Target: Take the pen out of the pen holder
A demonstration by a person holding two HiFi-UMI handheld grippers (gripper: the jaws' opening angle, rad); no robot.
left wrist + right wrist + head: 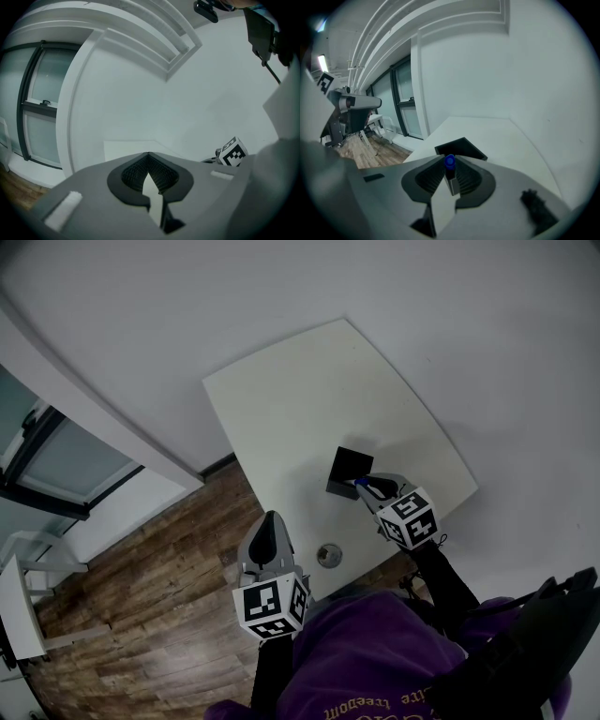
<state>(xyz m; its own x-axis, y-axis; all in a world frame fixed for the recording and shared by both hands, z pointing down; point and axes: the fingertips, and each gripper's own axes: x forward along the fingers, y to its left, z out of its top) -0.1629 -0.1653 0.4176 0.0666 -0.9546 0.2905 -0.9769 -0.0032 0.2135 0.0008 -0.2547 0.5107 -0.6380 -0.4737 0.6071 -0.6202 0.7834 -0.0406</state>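
Observation:
A black square pen holder (349,472) stands on the white table (309,390), near its front right edge. My right gripper (373,487) hovers just in front of the holder, shut on a dark pen with a blue cap (361,483). In the right gripper view the pen (449,162) stands between the ribbed pads, its blue end up, with the open holder (461,147) right behind it. My left gripper (269,535) hangs off the table's front left edge over the floor; its jaws (148,154) meet at the tips with nothing in them.
A small round metal disc (329,555) sits in the table near its front edge. White walls run behind and to the right of the table. Wooden floor (159,587) and a dark-framed window (56,460) lie to the left.

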